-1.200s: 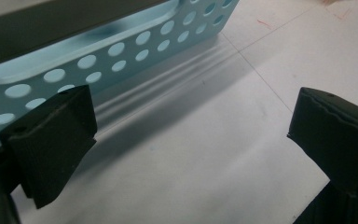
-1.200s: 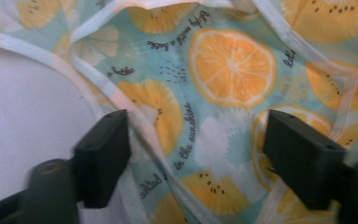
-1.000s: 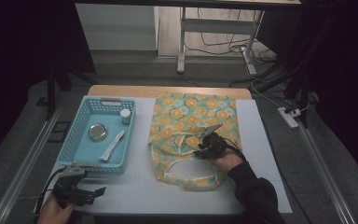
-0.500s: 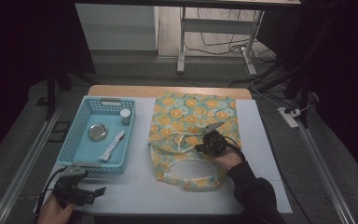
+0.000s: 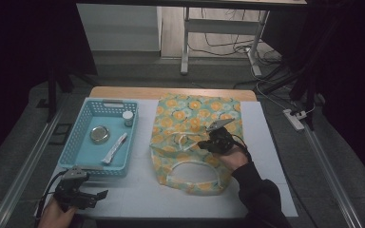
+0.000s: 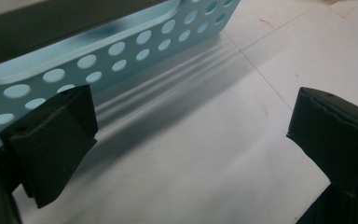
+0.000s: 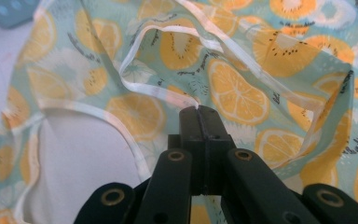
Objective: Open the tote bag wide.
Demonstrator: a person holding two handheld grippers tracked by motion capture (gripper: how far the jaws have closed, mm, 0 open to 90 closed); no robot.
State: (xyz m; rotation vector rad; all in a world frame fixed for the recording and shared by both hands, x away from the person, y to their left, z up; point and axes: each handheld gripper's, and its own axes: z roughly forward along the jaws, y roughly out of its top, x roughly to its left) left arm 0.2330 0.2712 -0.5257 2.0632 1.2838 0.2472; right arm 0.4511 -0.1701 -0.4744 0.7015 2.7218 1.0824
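Two black grippers work at a white table [image 5: 138, 194]. At the left, the left gripper [image 5: 94, 195] rests low on the table, just in front of a light blue plastic basket [image 5: 86, 164]. Its jaws stand wide apart with nothing between them. In the left gripper view its thick black pads [image 6: 56, 135] look soft and blocky, and the basket wall beside them is full of round holes.

Inside the basket lie three things: a round shiny metal tin [image 5: 99, 134], a long flat white tube [image 5: 114, 148] and a small upright jar with a white cap [image 5: 128, 118].

To the right of the basket lies the cloth bag [image 5: 195, 118]. It is soft and thin, pale green, with orange fruit slices printed all over it. A white trim runs along its edges and its looped handles. The bag lies mostly flat in the middle of the table, with its handles toward the person.

The right gripper [image 5: 208, 142] is over the bag, near its opening. Its jaws are pressed tight together and pinch the white-trimmed edge of the bag. In the right gripper view [image 7: 199, 112] the cloth is pulled up into a little crumpled peak at the tips. A dark sleeve [image 5: 261, 194] comes in from the bottom right.
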